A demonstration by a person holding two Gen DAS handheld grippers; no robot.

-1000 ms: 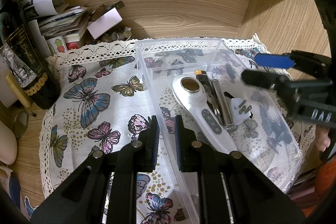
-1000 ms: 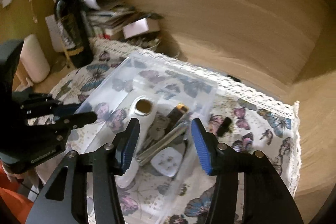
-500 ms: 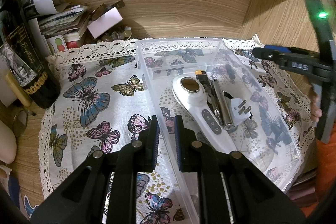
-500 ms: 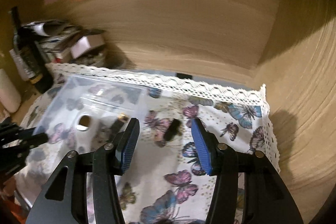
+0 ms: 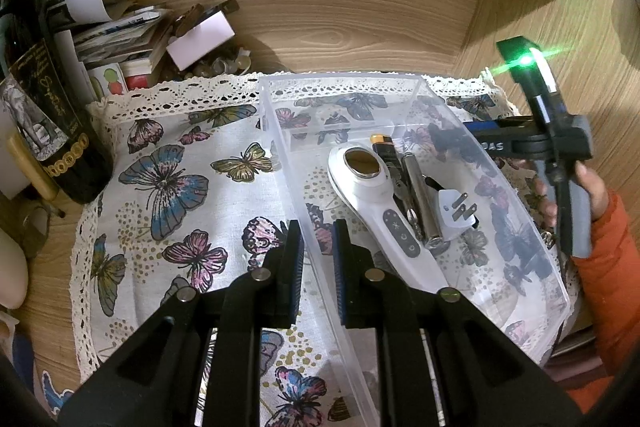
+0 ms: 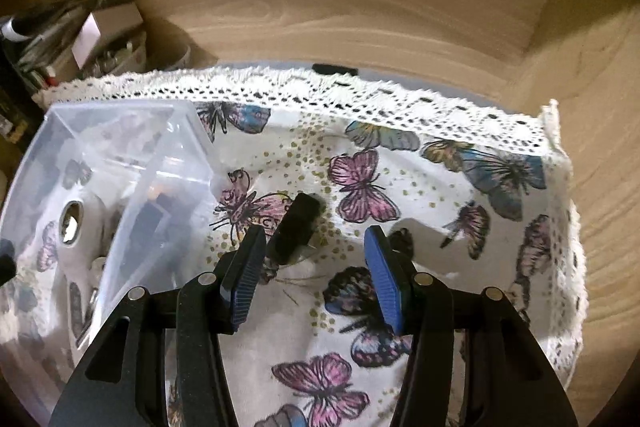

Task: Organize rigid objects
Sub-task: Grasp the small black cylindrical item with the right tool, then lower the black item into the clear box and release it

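Observation:
A clear plastic bin [image 5: 340,79] stands on a butterfly cloth [image 5: 168,187]. In it lie a white handheld device [image 5: 376,203], a metal cylinder [image 5: 420,199], a black tube [image 5: 384,151] and a white plug adapter [image 5: 456,211]. My left gripper [image 5: 316,227] is shut on the bin's near left wall. My right gripper [image 6: 314,233] stands open low over the cloth to the right of the bin [image 6: 120,111]. A small black block [image 6: 296,227] lies on the cloth just ahead of its left finger, not touched. In the left wrist view a hand with an orange sleeve holds the right gripper [image 5: 532,143] beyond the bin's right wall.
A dark wine bottle [image 5: 48,115] and a pile of papers and boxes [image 5: 132,35] crowd the back left corner. Wooden walls close the back and the right side. The cloth's lace edge [image 6: 400,103] runs along the back, with a small black piece [image 6: 334,69] behind it.
My right gripper has swung from above the bin to its right side and sunk toward the cloth, bringing the black block close to its fingers. The left gripper and bin have not moved.

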